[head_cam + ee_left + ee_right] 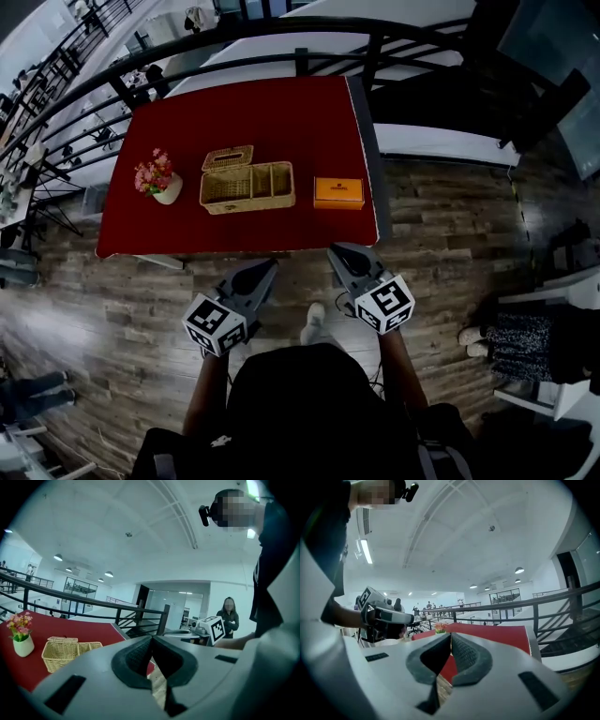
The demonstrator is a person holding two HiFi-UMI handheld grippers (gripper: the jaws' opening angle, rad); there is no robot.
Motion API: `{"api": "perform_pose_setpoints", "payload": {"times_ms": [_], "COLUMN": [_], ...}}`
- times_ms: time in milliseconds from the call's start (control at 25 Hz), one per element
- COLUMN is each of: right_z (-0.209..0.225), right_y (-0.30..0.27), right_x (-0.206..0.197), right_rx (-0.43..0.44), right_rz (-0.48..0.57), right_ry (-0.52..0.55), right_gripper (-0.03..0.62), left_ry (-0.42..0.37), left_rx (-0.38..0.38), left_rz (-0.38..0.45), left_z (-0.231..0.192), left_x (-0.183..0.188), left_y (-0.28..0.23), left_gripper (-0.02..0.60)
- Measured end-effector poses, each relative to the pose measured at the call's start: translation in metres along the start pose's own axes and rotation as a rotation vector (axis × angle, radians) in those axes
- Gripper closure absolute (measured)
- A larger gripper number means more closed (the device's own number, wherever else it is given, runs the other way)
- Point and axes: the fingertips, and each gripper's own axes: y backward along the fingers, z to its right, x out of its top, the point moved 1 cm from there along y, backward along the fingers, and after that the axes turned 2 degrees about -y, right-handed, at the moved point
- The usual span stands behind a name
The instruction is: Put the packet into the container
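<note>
One packet (338, 192), one seemingly partitioned container (248, 202) and one flower pot (159, 178) stood on the table (281, 112); the left gripper (267, 267) and right gripper (337, 251) were clenched empty.

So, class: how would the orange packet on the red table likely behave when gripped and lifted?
The orange packet looks boxy with straight edges, so it probably keeps its shape when squeezed. It lies flat on the red table, so it is unlikely to roll. Its smooth-looking faces might slip.

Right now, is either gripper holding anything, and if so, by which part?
Nothing is held. The left gripper and right gripper are both shut and empty; the orange packet lies on the table.
</note>
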Motion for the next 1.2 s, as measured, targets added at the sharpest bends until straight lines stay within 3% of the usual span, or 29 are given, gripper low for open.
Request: {"api": "perform_pose_setpoints", "payload": {"times_ms": [160,520,920,960,1040,1200], "right_z": [0.025,0.067,0.107,0.113,0.125,0.150], "right_y": [-0.009,-0.032,-0.091,-0.095,-0.105,-0.127], "right_x": [-0.004,-0.032,-0.060,-0.064,-0.069,-0.084], "right_rx": [0.017,0.048,0.066,0.071,0.092,0.144], "right_rz": [-0.024,-0.147,-0.371,-0.405,-0.470,-0.623], "right_ry": [0.027,0.017,0.190,0.214,0.249,0.341], "right_gripper": [0.572,0.572,0.569,0.554,0.437,0.370], "left_ry": [-0.022,0.006,0.040,0.036,0.023,0.021], "left_rx": [0.019,0.022,0.017,0.011,0.007,0.017], "left_rz": [0.008,-0.011,0.003,0.009,0.019,0.038], "left_z": [-0.016,-0.040,-0.090,-0.094,-0.103,-0.122], "left_x": [0.002,0.000,0.011,0.015,0.020,0.028], "left_y": [-0.023,-0.057,-0.059,-0.060,-0.060,-0.054], "left_gripper": [0.572,0.572,0.572,0.572,0.572,0.572]}}
